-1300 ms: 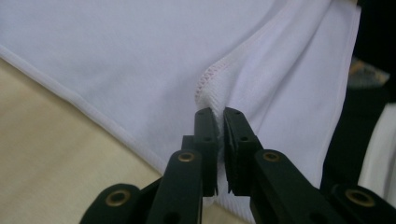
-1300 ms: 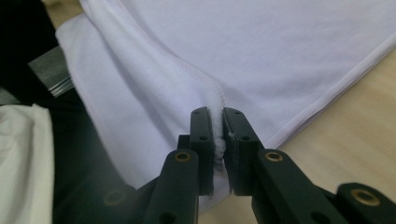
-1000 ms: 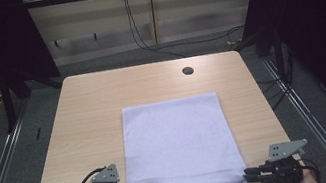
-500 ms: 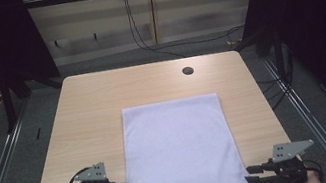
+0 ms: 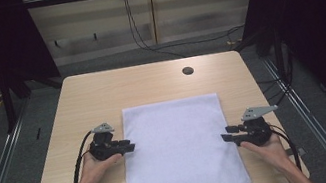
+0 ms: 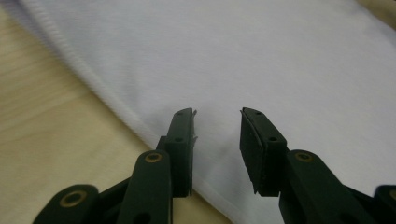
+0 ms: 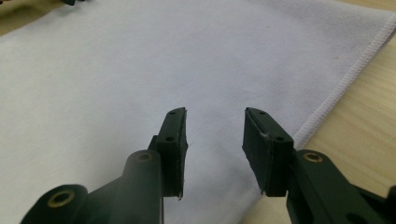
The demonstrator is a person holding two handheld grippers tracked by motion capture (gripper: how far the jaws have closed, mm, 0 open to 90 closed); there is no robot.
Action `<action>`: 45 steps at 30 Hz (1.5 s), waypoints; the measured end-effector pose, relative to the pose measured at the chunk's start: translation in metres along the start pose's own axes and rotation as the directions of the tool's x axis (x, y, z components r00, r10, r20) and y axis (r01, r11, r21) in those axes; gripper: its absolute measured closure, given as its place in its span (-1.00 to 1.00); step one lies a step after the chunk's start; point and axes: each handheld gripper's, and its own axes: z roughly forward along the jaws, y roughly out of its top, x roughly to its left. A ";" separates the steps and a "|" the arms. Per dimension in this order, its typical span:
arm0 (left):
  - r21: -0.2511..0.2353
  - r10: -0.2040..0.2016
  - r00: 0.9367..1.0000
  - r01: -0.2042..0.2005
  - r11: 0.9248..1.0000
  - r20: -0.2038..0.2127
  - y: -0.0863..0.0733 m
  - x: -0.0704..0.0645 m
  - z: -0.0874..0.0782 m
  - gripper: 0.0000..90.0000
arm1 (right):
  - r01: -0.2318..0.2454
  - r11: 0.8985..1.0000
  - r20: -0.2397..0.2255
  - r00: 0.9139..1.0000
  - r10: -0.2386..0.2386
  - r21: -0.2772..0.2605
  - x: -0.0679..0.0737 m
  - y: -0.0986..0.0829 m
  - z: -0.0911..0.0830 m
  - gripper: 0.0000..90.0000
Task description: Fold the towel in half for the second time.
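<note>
High view: white towel (image 5: 180,152) lay flat on the wooden table (image 5: 85,95), spread out as a rectangle in the middle-to-near part, its near edge reaching the table's front edge w/ a small label at the near right corner. Left gripper (image 5: 128,148) sat at the towel's left edge, about halfway along that side, jaws pointing inward toward the cloth, tips right at or just over the hem. Right gripper (image 5: 227,136) mirrored it at the towel's right edge, jaws pointing inward, tips at the hem. A hand (image 5: 94,165) held the left tool, another hand (image 5: 262,147) the right; forearms came in from the bottom. Small dark round hole (image 5: 188,71) in the table top sat well beyond the towel's far edge, toward the right.

Left gripper view: jaws stood apart w/ a clear gap, nothing between them. Towel (image 6: 261,60) lay under and ahead of the tips; its ribbed hem ran diagonally from top left down to beneath the jaws, bare wood on the left side. Can't tell if the tips touched the cloth.

Right gripper view: jaws likewise parted, moderate gap, empty. Towel (image 7: 140,60) spread ahead and to the left of the tips; stitched hem ran diagonally on the right, passing just beside the right jaw, w/ bare table beyond it.
</note>
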 end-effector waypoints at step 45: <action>-0.050 0.048 0.998 -0.050 0.997 -0.045 0.008 -0.003 -0.010 0.42 | -0.053 0.998 0.053 0.997 0.052 0.033 -0.041 0.016 0.008 0.45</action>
